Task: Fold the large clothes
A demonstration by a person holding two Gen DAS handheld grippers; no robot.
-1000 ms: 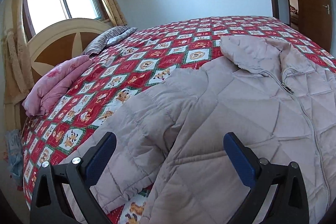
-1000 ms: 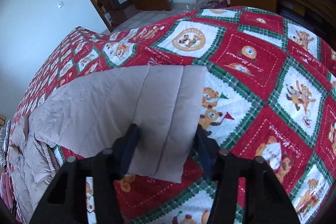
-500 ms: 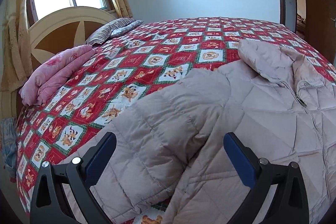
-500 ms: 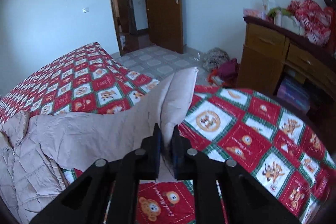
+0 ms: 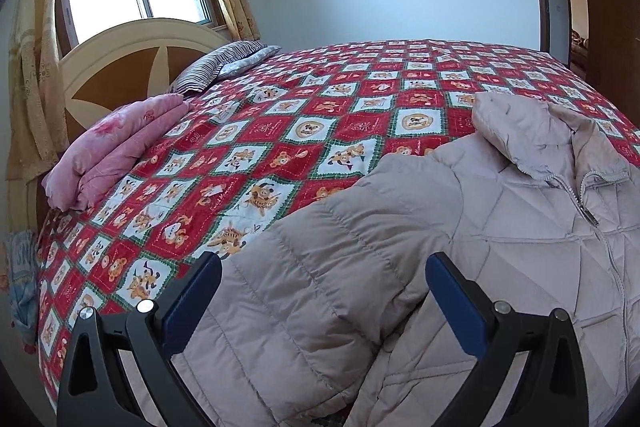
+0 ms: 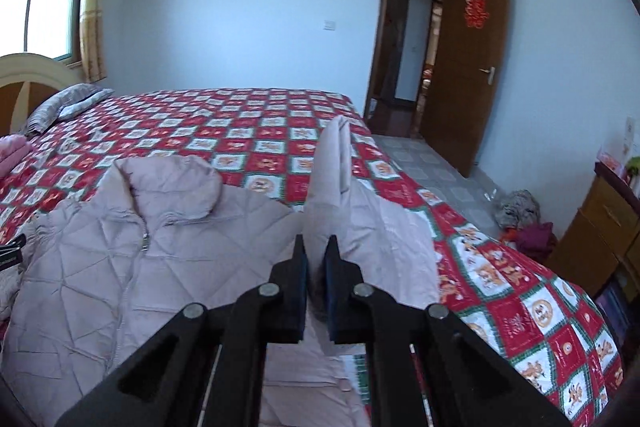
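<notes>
A pale pink quilted jacket (image 5: 500, 251) lies front up and zipped on the red patterned bed (image 5: 320, 131). My left gripper (image 5: 323, 275) is open, its blue-padded fingers spread just above the jacket's left sleeve (image 5: 320, 291). The jacket also shows in the right wrist view (image 6: 152, 259). My right gripper (image 6: 316, 259) is shut on the end of the jacket's right sleeve (image 6: 332, 179) and holds it lifted upright above the bed, beside the jacket body.
A folded pink blanket (image 5: 116, 155) and a striped pillow (image 5: 220, 67) lie by the headboard (image 5: 120, 67). An open door (image 6: 464, 67), a wooden dresser (image 6: 600, 227) and clothes on the floor (image 6: 520, 219) are to the right of the bed.
My right gripper has shut on the right sleeve and lifted it up and toward the jacket body. My left gripper has stayed open and shifted a little over the left sleeve.
</notes>
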